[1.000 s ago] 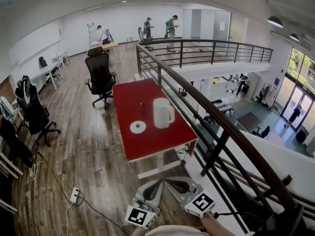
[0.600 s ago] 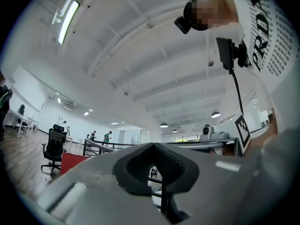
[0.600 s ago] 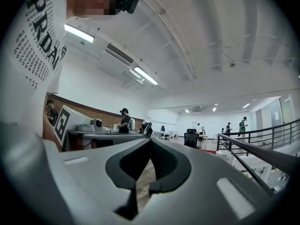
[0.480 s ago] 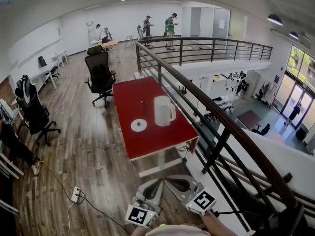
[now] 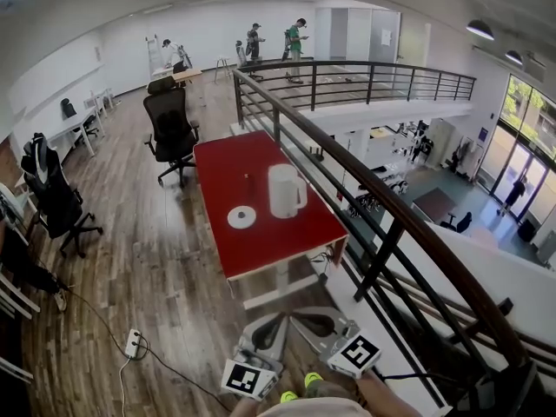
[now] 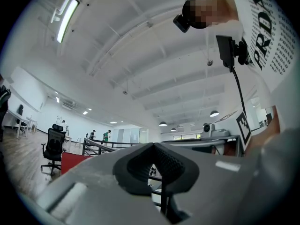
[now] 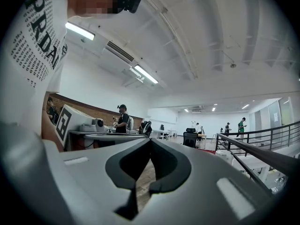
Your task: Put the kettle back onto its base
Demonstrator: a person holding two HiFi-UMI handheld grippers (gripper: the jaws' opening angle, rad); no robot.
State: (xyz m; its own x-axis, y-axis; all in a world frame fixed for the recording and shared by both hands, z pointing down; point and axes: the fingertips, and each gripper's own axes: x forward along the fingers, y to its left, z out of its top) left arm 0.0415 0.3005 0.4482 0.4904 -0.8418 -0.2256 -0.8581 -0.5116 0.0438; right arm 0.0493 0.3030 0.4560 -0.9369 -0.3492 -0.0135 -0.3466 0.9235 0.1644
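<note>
Both clenched empty: left tool [image 5: 280,321] and right tool [image 5: 297,316], well apart from the kettle [image 5: 285,191].

red table [image 5: 228,159], white kettle [image 5: 283,189], round base [image 5: 241,217]

The grey left gripper [image 5: 278,324] and grey right gripper [image 5: 301,320] were held low, side by side, tips angled toward each other, fingers [image 6: 174,164] pressed together on nothing.
</note>
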